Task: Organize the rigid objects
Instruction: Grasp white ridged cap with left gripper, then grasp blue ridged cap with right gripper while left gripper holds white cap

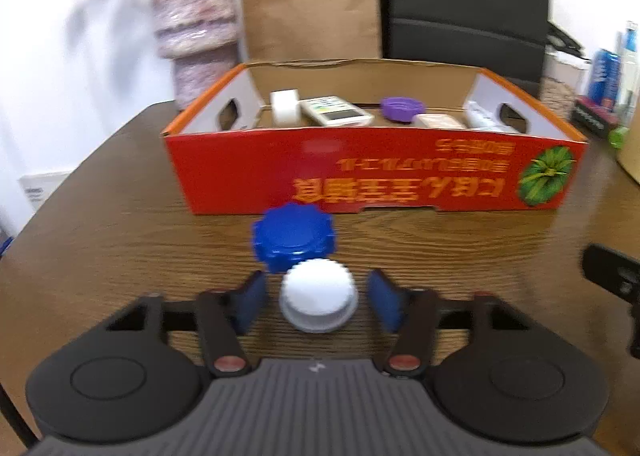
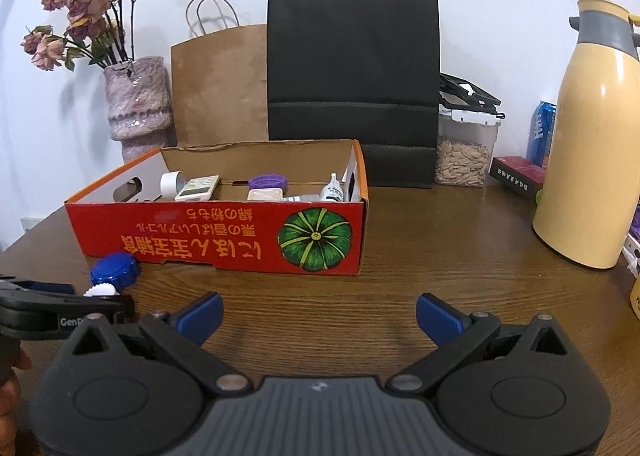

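A white ribbed cap (image 1: 318,300) stands on the wooden table (image 1: 120,240), touching a larger blue lobed lid (image 1: 294,236) just beyond it. My left gripper (image 1: 320,298) straddles the white cap; a thin gap shows between each blue pad and the cap, so it is open. In the right wrist view the blue lid (image 2: 114,268) and white cap (image 2: 100,290) sit at the far left, in front of the red cardboard box (image 2: 224,240). My right gripper (image 2: 319,316) is open over bare table with nothing between its fingers.
The red box (image 1: 376,172) holds a tape roll (image 1: 285,106), a white remote (image 1: 336,110), a purple lid (image 1: 402,108) and a small bottle (image 2: 333,190). Behind stand a vase (image 2: 138,104), a brown bag (image 2: 220,84) and a black bag (image 2: 352,76). A yellow jug (image 2: 588,144) stands right.
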`<state>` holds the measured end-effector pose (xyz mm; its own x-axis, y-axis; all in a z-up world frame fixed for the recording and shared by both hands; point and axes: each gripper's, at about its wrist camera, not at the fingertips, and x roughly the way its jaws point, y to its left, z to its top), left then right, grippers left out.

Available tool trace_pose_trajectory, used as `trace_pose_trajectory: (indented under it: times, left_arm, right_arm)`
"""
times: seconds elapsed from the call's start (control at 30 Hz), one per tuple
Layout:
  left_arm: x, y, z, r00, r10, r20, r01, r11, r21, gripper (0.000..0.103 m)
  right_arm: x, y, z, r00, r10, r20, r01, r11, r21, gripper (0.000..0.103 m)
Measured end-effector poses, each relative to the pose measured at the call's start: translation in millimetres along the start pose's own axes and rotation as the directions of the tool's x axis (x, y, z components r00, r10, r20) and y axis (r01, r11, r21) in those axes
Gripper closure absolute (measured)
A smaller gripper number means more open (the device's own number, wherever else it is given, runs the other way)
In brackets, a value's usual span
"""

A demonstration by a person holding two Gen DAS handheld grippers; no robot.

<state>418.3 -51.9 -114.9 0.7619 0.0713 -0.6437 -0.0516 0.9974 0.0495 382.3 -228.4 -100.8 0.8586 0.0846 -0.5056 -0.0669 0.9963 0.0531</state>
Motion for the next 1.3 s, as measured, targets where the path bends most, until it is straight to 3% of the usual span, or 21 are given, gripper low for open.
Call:
trace_pose_trajectory:
  times: [0.63,1.3]
  left_arm:
    - [-26.6,26.3,7.3,0.996,0.005,0.085,-0.004,1.0,-0.014,0.062]
    - [-28.4,103.9,18.9,0.989,0.074,0.128,-0.068,0.996,-0.054,0.062]
  right_arm:
    - [-2.2,7.9,-1.4,1.0,0.024,0.01,-0.024,1.0,-0.015,0.0]
    - [16.4,96.1,5.2,0.991,0.134,-0.014,-0.134,0.988,-0.079,0.0]
